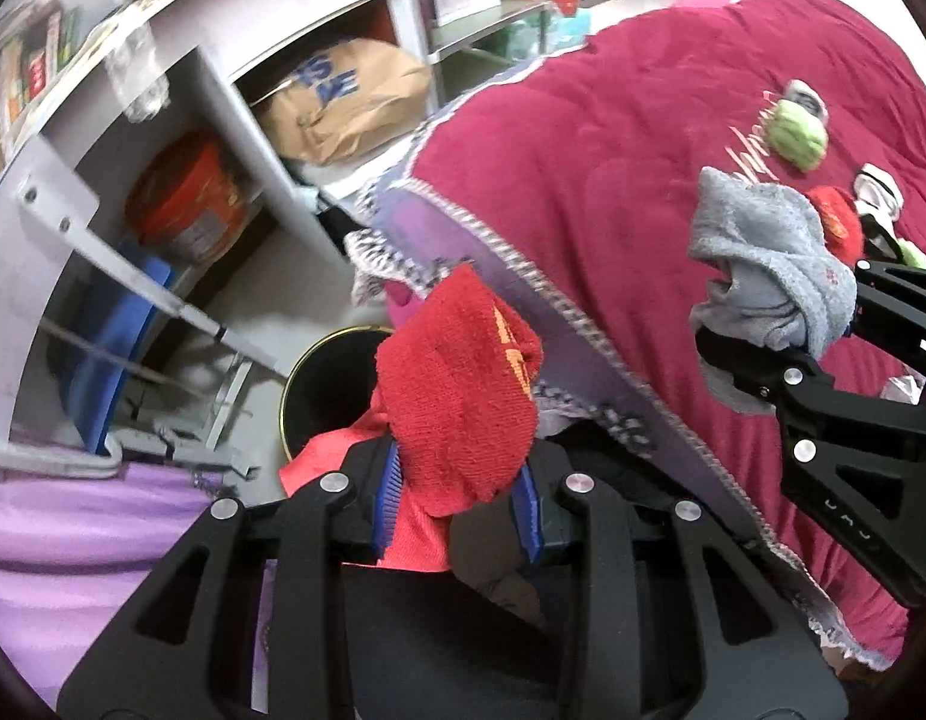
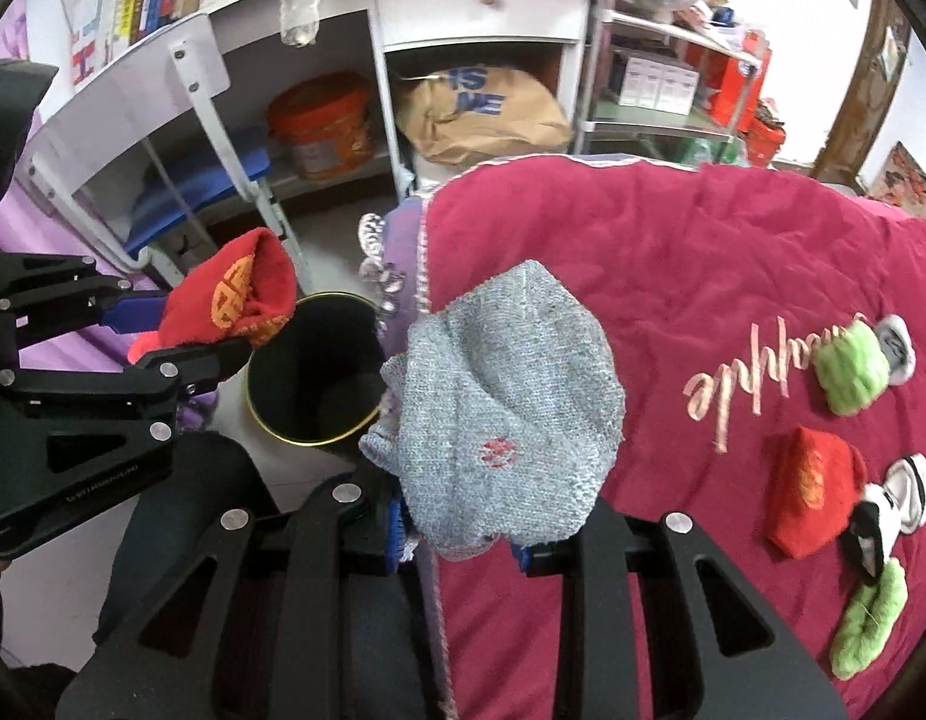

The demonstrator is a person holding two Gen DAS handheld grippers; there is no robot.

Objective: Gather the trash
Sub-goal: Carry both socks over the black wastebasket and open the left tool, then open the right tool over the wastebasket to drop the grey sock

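My left gripper [image 1: 460, 513] is shut on a red sock [image 1: 463, 396] and holds it in the air beside the black bin [image 1: 325, 384]. In the right wrist view that left gripper [image 2: 181, 330] holds the red sock [image 2: 235, 294] just left of the bin's [image 2: 313, 378] gold rim. My right gripper [image 2: 460, 531] is shut on a grey sock [image 2: 505, 408], held over the bed edge right of the bin. It shows in the left wrist view [image 1: 775, 324] too. More socks lie on the crimson quilt [image 2: 733, 276]: green [image 2: 847, 372], red [image 2: 811, 492], white-black [image 2: 895, 504].
A white desk [image 2: 481, 0] with an orange tub [image 2: 319, 126] and brown paper bag [image 2: 481, 114] stands behind the bin. A folding chair [image 2: 223, 138] with a blue seat stands left. A metal shelf [image 2: 673, 78] stands at the back right.
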